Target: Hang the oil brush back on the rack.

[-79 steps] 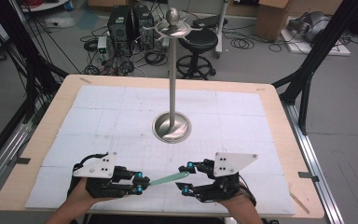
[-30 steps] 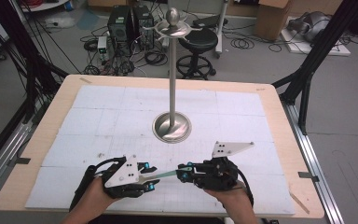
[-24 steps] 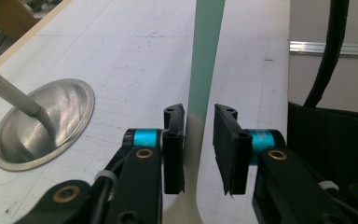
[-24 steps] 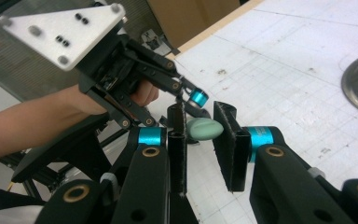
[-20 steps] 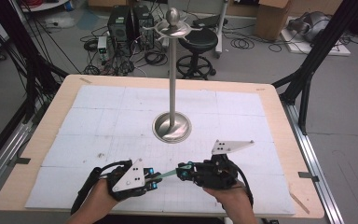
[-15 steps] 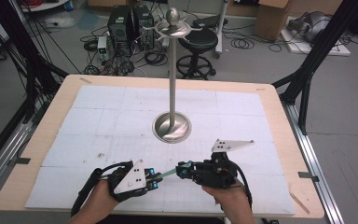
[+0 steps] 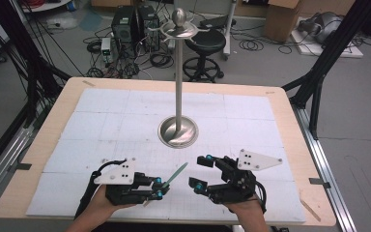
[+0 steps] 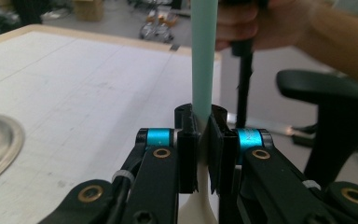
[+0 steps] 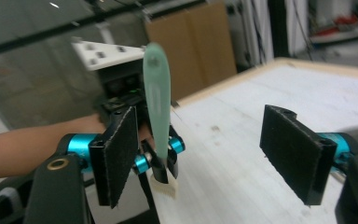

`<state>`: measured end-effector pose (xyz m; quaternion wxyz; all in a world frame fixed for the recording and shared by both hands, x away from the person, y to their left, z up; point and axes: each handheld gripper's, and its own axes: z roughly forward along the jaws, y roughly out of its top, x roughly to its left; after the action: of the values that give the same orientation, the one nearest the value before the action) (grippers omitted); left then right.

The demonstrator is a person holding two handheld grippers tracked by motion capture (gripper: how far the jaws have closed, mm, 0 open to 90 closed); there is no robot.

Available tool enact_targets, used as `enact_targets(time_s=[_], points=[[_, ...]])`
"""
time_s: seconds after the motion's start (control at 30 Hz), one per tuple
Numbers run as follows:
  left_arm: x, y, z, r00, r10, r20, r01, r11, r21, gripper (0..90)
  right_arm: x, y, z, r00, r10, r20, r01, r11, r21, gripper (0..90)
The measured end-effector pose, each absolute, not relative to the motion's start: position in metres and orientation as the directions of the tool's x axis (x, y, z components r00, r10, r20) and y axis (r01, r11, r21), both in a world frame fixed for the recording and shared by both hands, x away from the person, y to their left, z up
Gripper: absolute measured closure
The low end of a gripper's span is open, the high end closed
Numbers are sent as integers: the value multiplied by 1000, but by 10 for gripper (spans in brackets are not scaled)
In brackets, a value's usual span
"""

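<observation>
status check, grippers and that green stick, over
Left gripper shut on green stick. Right gripper open, apart from stick. Metal stand beyond, clear of both.

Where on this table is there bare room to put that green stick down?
Most of the white mat is bare: the stretches left and right of the metal stand, and the strip behind it up to the far edge. The near middle is crowded, where the left hand-held gripper clamps the green stick beside the open right hand-held gripper.
</observation>
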<state>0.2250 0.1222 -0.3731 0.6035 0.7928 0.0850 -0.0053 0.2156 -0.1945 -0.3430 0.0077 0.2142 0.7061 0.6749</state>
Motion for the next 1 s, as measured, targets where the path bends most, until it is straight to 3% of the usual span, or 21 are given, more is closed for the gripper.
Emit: enact_targets(time_s=[0.17,0.27,0.5,0.53,0.83,0.87,0.93,1.0], points=[[227,124,-372,986,56,-154,163,-204,965,831,212,-193,-343,-941,262,215,223,4,975,345],[226,124,-372,985,24,-171,172,-186,967,831,210,-187,-340,-972,184,148,150,-8,989,437],[223,122,-372,985,-22,-173,166,-192,967,831,215,-172,-340,-987,101,125,125,-5,992,555],[223,122,-372,984,-29,-177,168,-194,966,830,216,-167,-340,-988,78,131,130,-7,991,609],[223,122,-372,985,-23,-174,166,-200,966,825,220,-160,-342,-994,11,112,112,-33,993,793],[224,122,-372,984,-7,-179,174,-206,963,809,220,-160,-342,-992,11,124,124,-32,992,817],[226,121,-372,977,38,-209,212,-227,951,640,220,-160,-342,-990,42,137,136,-24,990,825],[225,120,-374,982,92,-167,186,-260,948,562,221,-162,-342,-979,82,184,183,-22,983,827]])
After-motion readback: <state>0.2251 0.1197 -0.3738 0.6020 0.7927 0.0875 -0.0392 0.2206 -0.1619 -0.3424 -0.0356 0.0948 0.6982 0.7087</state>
